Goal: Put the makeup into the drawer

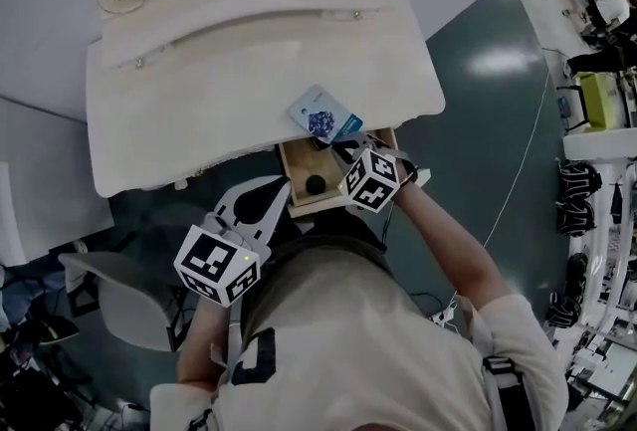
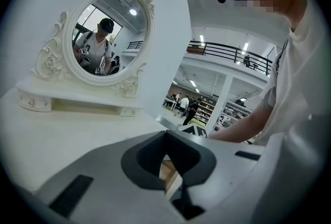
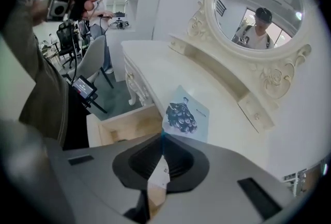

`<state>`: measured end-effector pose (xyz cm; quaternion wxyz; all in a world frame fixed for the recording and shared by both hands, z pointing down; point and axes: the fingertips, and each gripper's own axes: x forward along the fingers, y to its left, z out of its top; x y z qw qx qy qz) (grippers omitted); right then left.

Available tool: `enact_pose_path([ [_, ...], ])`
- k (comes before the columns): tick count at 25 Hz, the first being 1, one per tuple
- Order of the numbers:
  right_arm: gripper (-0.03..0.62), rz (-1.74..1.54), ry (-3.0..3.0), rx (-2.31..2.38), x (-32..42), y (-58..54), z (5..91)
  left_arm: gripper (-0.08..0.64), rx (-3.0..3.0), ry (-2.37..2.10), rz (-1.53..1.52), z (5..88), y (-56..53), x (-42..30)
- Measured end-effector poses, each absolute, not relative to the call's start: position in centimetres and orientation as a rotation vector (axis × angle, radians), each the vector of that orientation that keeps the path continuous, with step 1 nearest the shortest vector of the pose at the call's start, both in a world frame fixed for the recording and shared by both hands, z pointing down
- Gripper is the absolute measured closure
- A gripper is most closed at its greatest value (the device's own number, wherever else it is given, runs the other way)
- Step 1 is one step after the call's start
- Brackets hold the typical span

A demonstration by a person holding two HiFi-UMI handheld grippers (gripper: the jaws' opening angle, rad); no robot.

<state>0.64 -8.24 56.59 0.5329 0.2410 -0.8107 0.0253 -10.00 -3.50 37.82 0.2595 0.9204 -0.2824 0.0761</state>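
The flat pale-blue makeup packet [image 3: 187, 114], at the vanity top's [image 1: 199, 106] front edge above the open drawer [image 1: 295, 170], looked light, thin and bendy, best pinched by its near edge, where the right gripper [image 3: 163, 137] had clamped; the left gripper [image 2: 166, 136] hung closed, empty.

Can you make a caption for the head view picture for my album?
Right claw pinches a corner of the blue packet on the white dressing table, above the open drawer.
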Motion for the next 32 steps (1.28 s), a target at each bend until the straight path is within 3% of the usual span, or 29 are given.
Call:
enact_pose_path([
  [9, 0.557, 0.283, -2.082, 0.551, 0.4, -2.6, 49.5, 0.529, 2.540, -0.616, 0.232, 37.9, -2.7, -7.8],
  [16, 0.560, 0.452, -2.044, 0.503, 4.4, 0.2, 50.6, 0.529, 2.553, -0.586, 0.251, 37.5, -1.9, -4.4],
  [28, 0.560, 0.198, -1.846, 0.630, 10.8, -5.1, 58.1, 0.529, 2.495, -0.812, 0.300, 37.5, -2.6, 0.7],
  [32, 0.560, 0.165, -1.867, 0.737, 11.5, -7.0, 57.1, 0.529, 2.471, -0.887, 0.294, 37.5, -3.1, 1.2],
])
